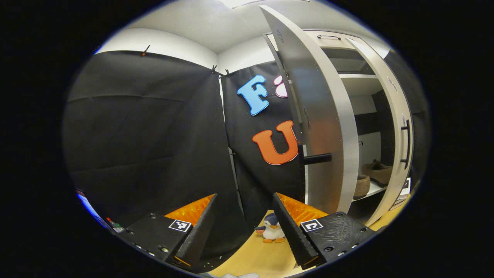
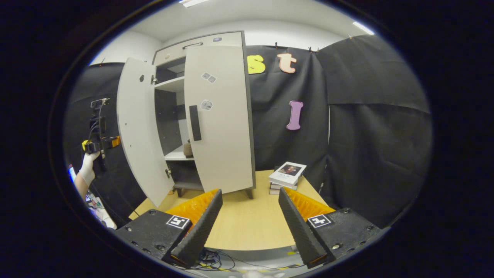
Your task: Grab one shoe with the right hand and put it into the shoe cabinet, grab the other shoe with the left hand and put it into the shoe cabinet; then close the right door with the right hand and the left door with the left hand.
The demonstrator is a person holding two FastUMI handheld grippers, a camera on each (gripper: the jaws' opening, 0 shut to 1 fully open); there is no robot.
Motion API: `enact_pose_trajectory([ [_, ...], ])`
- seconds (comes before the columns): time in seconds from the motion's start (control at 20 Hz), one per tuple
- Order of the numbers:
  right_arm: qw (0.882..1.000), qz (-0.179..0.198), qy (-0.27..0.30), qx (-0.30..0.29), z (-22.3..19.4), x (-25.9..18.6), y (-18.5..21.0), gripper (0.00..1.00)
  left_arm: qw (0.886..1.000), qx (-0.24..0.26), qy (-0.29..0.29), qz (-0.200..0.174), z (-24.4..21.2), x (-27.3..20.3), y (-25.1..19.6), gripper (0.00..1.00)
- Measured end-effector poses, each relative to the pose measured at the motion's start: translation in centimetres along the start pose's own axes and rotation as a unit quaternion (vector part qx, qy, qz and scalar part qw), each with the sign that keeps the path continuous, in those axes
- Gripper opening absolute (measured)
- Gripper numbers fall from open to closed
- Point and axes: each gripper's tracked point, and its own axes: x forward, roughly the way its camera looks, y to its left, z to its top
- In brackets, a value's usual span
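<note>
Both shoes (image 1: 376, 172) are sitting on the lower shelf inside the shoe cabinet (image 2: 200, 116), so the putting-in looks done; judging from that, the doors are what remains. The left gripper (image 1: 243, 224) is hanging with jaws wide and empty, and the left door (image 1: 316, 127) is standing ahead and to the right of its jaws, swung well out, its long edge running top to bottom, its bar handle (image 1: 316, 158) sticking out sideways. Beyond that, further right, the right door (image 1: 393, 135) is showing nearly closed. In the right gripper view the right gripper (image 2: 249, 224) is also holding its jaws wide with nothing between them, well back from the cabinet, with the right door's face (image 2: 220, 116) ahead and slightly left of the jaws. The left gripper (image 2: 96, 144), in a gloved hand (image 2: 88, 166), is hovering just beyond the outer edge of the left door (image 2: 139, 127), so it is the nearer tool for that door. A toy penguin (image 1: 272, 228) is lying low ahead between the left jaws, on the wooden floor panel (image 2: 247, 220); a stack of books (image 2: 286, 177) is resting right of the cabinet, clear of either door's swing as far as I can judge.
</note>
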Motion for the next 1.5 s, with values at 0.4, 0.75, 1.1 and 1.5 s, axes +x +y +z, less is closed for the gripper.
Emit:
enact_pose_trajectory([
  [0.4,1.0,-0.011,-0.004,-0.006,0.3,0.1,-1.0,0.96,0.996,-0.004,-0.01,-0.083,1.1,-1.3,-7.7,0.84],
  [0.75,1.0,-0.008,-0.007,-0.006,0.3,-0.3,-0.4,0.96,0.986,-0.011,0.002,-0.167,2.2,-1.0,-17.0,0.93],
  [1.1,1.0,0.004,-0.015,-0.005,1.0,-0.2,0.8,0.96,0.982,-0.008,-0.011,-0.189,3.3,-4.3,-19.4,0.96],
  [1.5,0.999,0.021,-0.042,-0.011,3.1,0.1,3.4,0.96,0.977,-0.025,-0.008,-0.21,2.9,-13.8,-16.7,0.96],
])
